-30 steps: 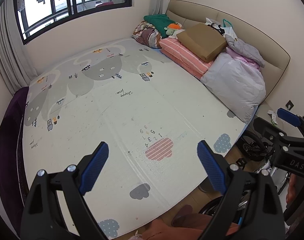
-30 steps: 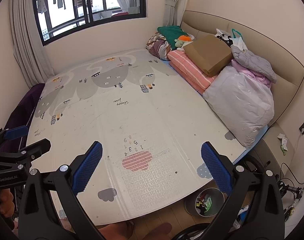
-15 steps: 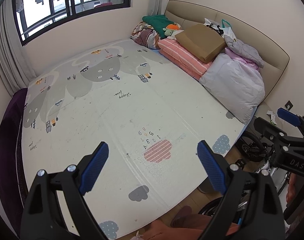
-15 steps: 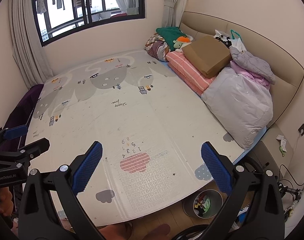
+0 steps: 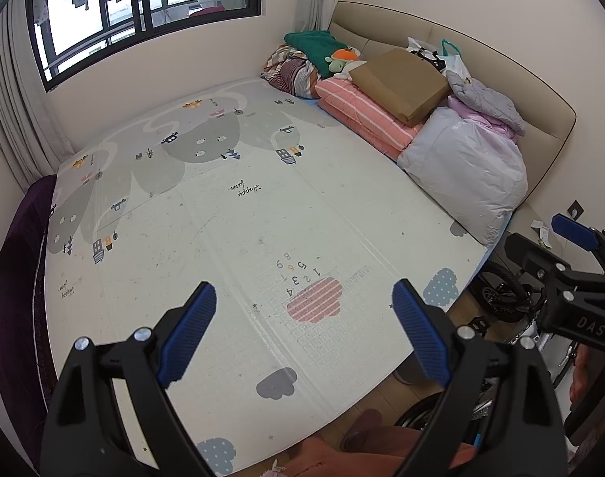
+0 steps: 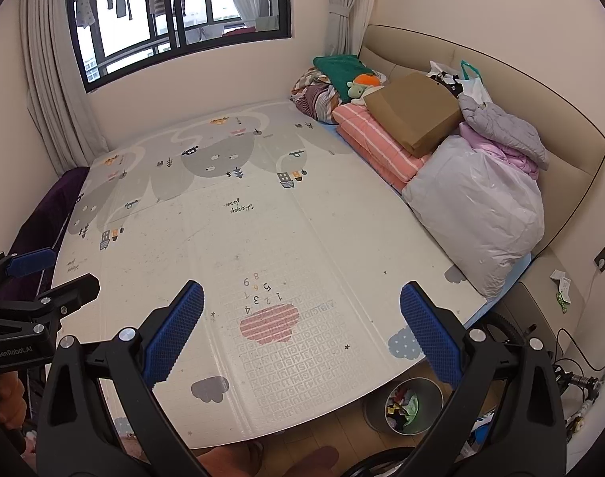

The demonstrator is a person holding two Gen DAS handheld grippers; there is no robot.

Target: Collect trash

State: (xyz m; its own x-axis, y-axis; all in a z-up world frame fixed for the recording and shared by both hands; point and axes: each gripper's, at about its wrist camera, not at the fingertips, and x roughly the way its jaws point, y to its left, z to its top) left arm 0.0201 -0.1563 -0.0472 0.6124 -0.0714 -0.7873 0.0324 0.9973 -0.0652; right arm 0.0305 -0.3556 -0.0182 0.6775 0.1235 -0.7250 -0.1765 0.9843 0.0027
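A: What covers the bed?

B: A pale play mat (image 5: 230, 214) with grey clouds, small houses and numbers. Along its far right edge lie a striped pink quilt (image 6: 376, 137), a brown box (image 6: 415, 111) and a big plastic bag (image 6: 481, 214), against the beige headboard (image 6: 572, 159).

A: And the tools?

B: The left tool (image 5: 304, 332) and the right tool (image 6: 302, 332) both hang over the near edge, each spread wide and holding nothing.

A: Where is the trash?

B: In a round bin (image 6: 405, 405) on the wooden floor, just beside the bed's near right corner.
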